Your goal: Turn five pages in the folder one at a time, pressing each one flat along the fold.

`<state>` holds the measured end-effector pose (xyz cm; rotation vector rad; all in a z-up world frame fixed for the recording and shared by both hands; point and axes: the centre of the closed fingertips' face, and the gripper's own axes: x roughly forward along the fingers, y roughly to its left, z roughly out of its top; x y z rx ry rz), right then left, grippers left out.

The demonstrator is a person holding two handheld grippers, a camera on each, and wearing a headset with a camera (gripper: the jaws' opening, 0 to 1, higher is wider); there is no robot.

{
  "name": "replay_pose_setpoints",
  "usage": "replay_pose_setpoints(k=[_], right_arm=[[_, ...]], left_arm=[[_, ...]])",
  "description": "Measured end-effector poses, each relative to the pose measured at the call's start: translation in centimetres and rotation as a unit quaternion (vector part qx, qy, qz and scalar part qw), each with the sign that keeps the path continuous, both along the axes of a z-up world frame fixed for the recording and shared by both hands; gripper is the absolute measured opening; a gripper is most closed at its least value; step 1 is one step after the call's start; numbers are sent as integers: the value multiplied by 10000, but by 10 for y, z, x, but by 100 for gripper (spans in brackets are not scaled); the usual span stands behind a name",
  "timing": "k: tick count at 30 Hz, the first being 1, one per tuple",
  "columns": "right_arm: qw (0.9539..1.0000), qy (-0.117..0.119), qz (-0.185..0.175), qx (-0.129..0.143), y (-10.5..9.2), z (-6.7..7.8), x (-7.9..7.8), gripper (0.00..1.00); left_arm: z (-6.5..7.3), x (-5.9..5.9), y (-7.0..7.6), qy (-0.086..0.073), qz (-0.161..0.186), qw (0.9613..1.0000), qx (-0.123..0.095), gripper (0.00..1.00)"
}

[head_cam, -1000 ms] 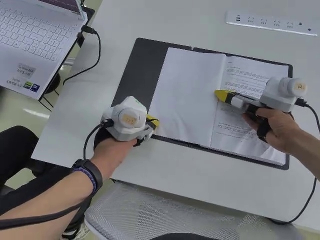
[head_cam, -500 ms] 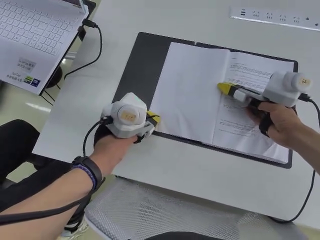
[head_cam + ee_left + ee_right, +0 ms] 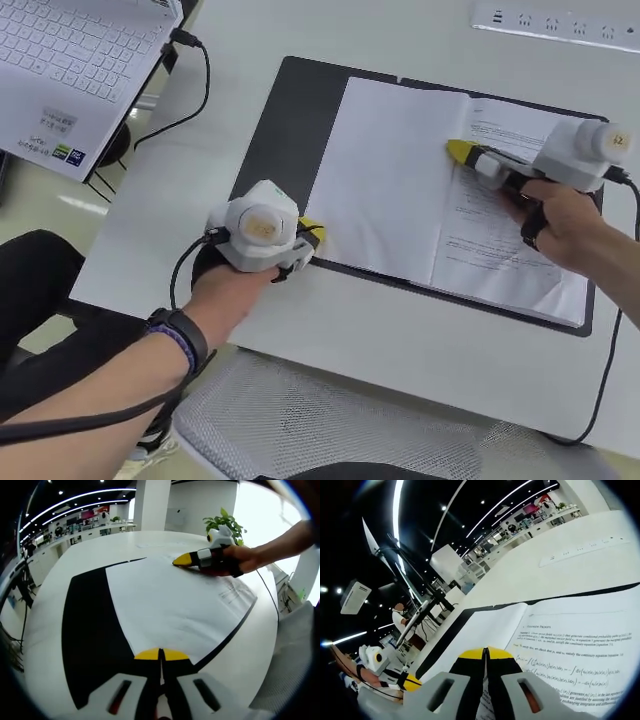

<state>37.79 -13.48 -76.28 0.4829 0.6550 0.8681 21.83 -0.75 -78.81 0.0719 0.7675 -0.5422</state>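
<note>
The folder (image 3: 283, 130) lies open on the table (image 3: 400, 335). The left gripper (image 3: 311, 233) is pinched closed at the folder's near edge. The right gripper (image 3: 460, 152) is pinched closed too, its tip by the folder's fold.

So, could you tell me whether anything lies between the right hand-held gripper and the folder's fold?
Nothing visible does. The right hand-held gripper, shut, rests on the printed page just beside the fold; the left hand-held gripper sits at the near corner of the blank page.
</note>
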Motion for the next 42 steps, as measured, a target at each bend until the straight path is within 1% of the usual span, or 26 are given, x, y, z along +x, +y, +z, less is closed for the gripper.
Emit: replay_pose_setpoints(k=[6, 8, 9, 12, 16, 19, 21, 22, 24, 29, 33, 35, 37, 40, 42], right_arm=[[9999, -14, -137, -51, -2, -3, 21, 0], [9996, -30, -290, -23, -5, -4, 30, 0], [9993, 12, -374, 37, -6, -4, 34, 0], [9989, 36, -463, 64, -7, -5, 41, 0], [9988, 22, -489, 24, -7, -6, 47, 0], [9984, 10, -563, -4, -7, -8, 55, 0], [9979, 21, -647, -3, -10, -12, 65, 0], [9977, 18, -679, -2, -8, -8, 63, 0], [9973, 24, -732, -6, -6, -4, 62, 0], [9958, 42, -917, 48, -5, 3, 66, 0], [9953, 54, -962, 80, -8, 0, 75, 0], [9952, 16, -981, 48, -8, 3, 75, 0], [9950, 47, -995, 58, -8, 5, 74, 0], [9950, 69, -989, 73, -11, -2, 81, 0], [9950, 61, -992, 72, -12, -3, 82, 0]], left_arm=[[0, 0, 0, 13, 4, 10000, -22, 0], [0, 0, 0, 10, 0, 10000, -16, 0], [0, 0, 0, 9, 0, 10000, -14, 0], [0, 0, 0, 16, 12, 10000, -39, 0], [0, 0, 0, 6, 34, 10000, -38, 0], [0, 0, 0, 4, 51, 10000, -50, 0], [0, 0, 0, 8, 45, 10000, -50, 0], [0, 0, 0, 8, 42, 10000, -49, 0], [1, 0, 0, 10, 36, 10000, -52, 0], [1, 0, 0, 10, 38, 10000, -65, 0], [1, -1, 0, 16, 37, 10000, -73, 0], [1, -1, 0, 18, 40, 10000, -84, 0], [1, -1, 0, 14, 36, 10000, -85, 0], [1, -1, 0, 11, 58, 9999, -121, 0], [1, -1, 0, 9, 70, 9999, -123, 0]])
